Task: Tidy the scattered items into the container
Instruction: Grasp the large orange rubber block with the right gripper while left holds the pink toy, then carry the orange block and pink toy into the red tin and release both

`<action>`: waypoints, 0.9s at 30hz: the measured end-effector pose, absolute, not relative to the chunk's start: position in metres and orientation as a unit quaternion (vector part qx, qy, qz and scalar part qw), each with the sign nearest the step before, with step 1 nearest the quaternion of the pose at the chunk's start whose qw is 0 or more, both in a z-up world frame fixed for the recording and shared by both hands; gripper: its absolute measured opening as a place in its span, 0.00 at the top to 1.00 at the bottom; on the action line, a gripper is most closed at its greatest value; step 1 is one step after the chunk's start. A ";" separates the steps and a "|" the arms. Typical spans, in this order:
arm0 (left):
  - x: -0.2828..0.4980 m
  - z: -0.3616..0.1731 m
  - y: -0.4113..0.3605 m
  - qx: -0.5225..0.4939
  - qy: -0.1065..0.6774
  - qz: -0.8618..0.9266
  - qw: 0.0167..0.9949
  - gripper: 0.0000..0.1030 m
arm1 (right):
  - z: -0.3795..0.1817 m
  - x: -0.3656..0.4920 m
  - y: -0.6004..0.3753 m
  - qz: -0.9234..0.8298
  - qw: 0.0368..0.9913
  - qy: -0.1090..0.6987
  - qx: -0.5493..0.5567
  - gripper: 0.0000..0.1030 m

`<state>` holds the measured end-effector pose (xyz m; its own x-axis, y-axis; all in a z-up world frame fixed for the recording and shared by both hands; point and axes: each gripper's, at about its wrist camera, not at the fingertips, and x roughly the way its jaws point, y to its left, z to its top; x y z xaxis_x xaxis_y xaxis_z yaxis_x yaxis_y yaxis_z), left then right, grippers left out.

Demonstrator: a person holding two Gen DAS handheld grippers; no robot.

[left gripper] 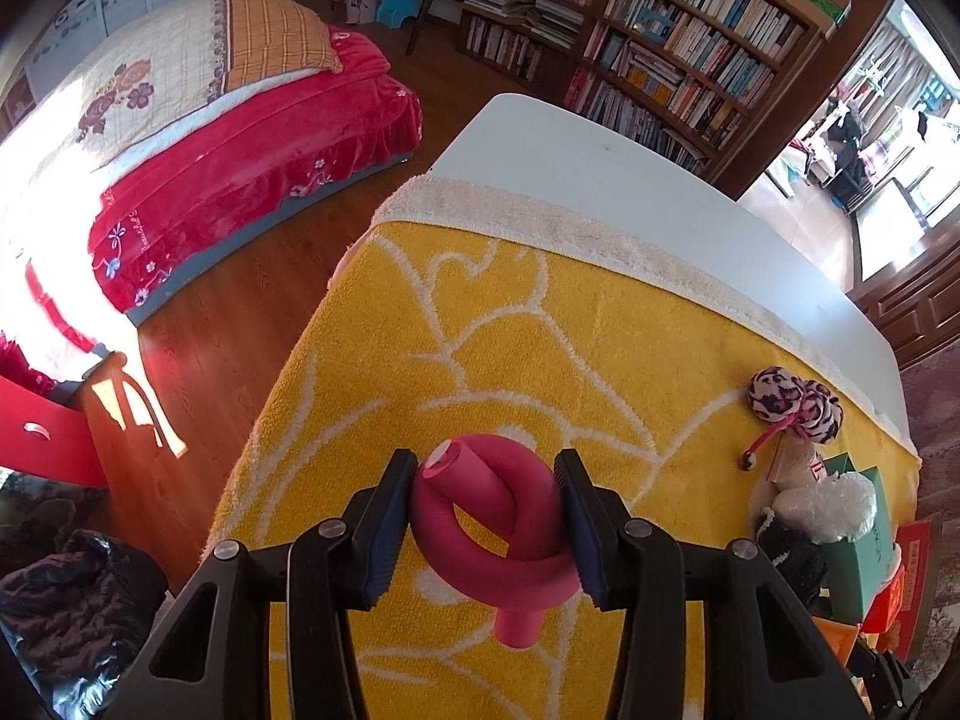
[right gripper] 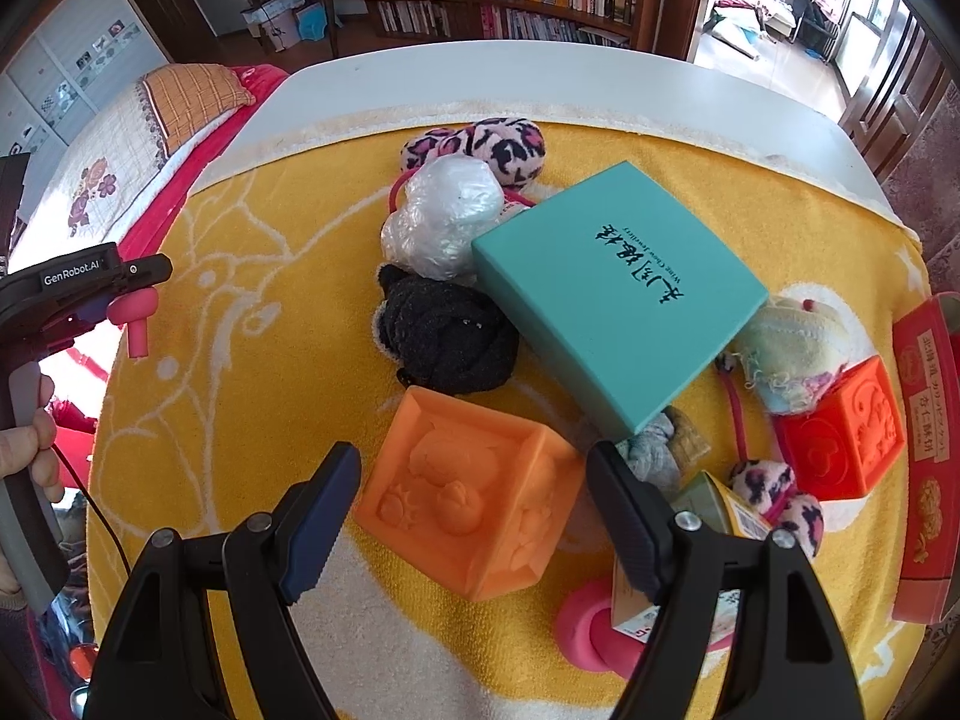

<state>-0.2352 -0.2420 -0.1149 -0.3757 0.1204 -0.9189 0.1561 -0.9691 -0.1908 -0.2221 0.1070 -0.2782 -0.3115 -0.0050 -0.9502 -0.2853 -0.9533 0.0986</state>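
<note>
We see a bed (left gripper: 180, 138) with a red cover, a checked quilt and an orange plaid pillow (left gripper: 279, 36) at its head, standing on a wooden floor (left gripper: 240, 312). Behind it a bookshelf (left gripper: 660, 30) packed with books fills the far wall. A yellow towel (left gripper: 480, 312) with white line patterns covers most of the white table (left gripper: 600, 162).

A white table (right gripper: 600, 81) carries a yellow towel (right gripper: 240, 360) (cream-edged, white line pattern).
</note>
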 end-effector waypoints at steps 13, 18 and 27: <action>-0.215 -0.102 -0.207 0.562 0.125 -0.817 -0.026 0.52 | -0.251 -0.180 0.109 0.825 0.053 0.122 -0.549 0.36; -0.199 -0.081 -0.178 0.547 0.117 -0.828 -0.042 0.52 | -0.219 -0.145 0.136 0.843 0.058 0.139 -0.516 0.36; -0.160 -0.043 -0.102 0.527 0.116 -0.839 -0.067 0.52 | -0.178 -0.074 0.219 0.861 0.115 0.158 -0.469 0.35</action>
